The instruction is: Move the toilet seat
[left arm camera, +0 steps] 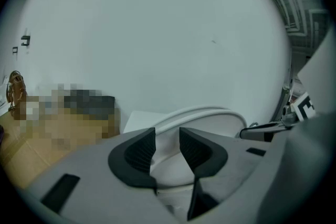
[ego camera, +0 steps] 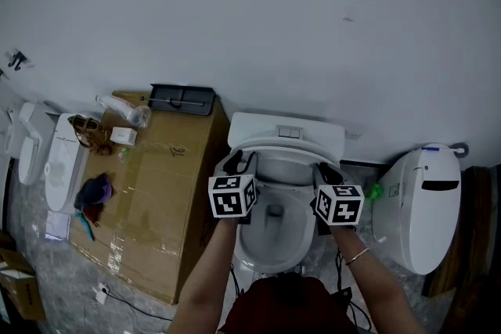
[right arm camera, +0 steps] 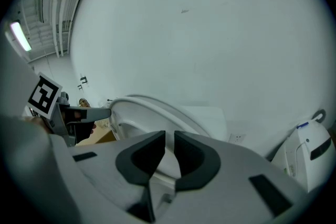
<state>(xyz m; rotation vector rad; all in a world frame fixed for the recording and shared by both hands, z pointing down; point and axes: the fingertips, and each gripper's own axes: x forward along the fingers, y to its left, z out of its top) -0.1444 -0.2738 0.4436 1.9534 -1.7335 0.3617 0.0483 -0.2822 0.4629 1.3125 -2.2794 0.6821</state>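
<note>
The left tongs (left arm camera: 167, 139) and the right tongs (right arm camera: 169, 140) each clench a side rim of the toilet seat (ego camera: 286, 149), which stands tilted partway up over the bowl (ego camera: 274, 242). Both sides should probably swing evenly about the rear hinge, so the seat does not twist or slip.

place: sanitary-ware storeroom or showroom | signs: left toilet (ego camera: 63, 164), middle toilet (ego camera: 286, 133), right toilet (ego camera: 423, 207), cardboard box (ego camera: 156, 192)
</note>
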